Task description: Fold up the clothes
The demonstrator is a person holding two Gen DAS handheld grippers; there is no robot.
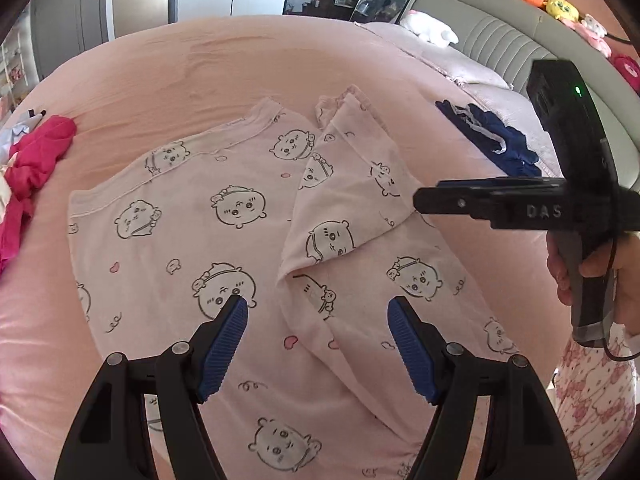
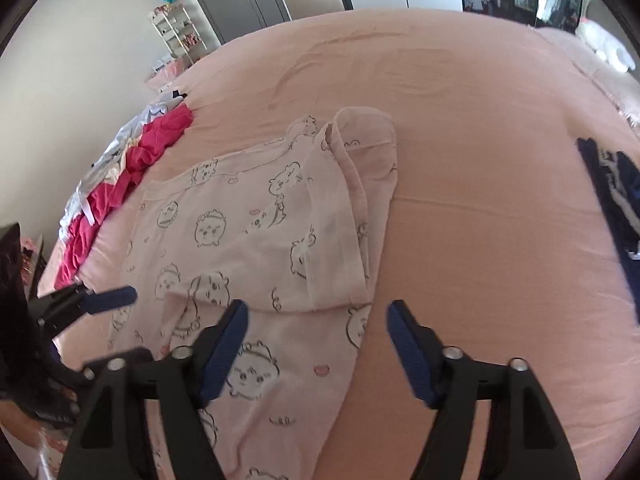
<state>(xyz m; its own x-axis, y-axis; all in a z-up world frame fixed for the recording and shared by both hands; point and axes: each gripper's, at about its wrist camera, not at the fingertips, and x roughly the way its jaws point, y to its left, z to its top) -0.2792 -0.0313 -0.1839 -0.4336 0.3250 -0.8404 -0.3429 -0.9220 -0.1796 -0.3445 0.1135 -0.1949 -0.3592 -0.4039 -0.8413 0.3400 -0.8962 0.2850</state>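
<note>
A pale pink pyjama garment (image 1: 224, 240) printed with cartoon bears lies spread on the pink bed sheet (image 1: 160, 80). Its right part (image 1: 352, 200) is folded over onto the body. My left gripper (image 1: 318, 312) is open and empty, hovering over the garment's lower middle. My right gripper (image 2: 318, 316) is open and empty above the garment's (image 2: 256, 232) right edge, near the folded flap (image 2: 352, 208). The right gripper also shows from the side in the left wrist view (image 1: 440, 200), over the folded part. The left gripper shows at the left of the right wrist view (image 2: 108, 300).
A pile of magenta and white clothes (image 1: 28, 164) lies at the bed's left edge, also in the right wrist view (image 2: 132, 168). Navy clothes (image 1: 492, 136) lie on the right. A grey headboard (image 1: 500, 36) with plush toys (image 1: 560, 4) is behind. A shelf rack (image 2: 176, 28) stands by the wall.
</note>
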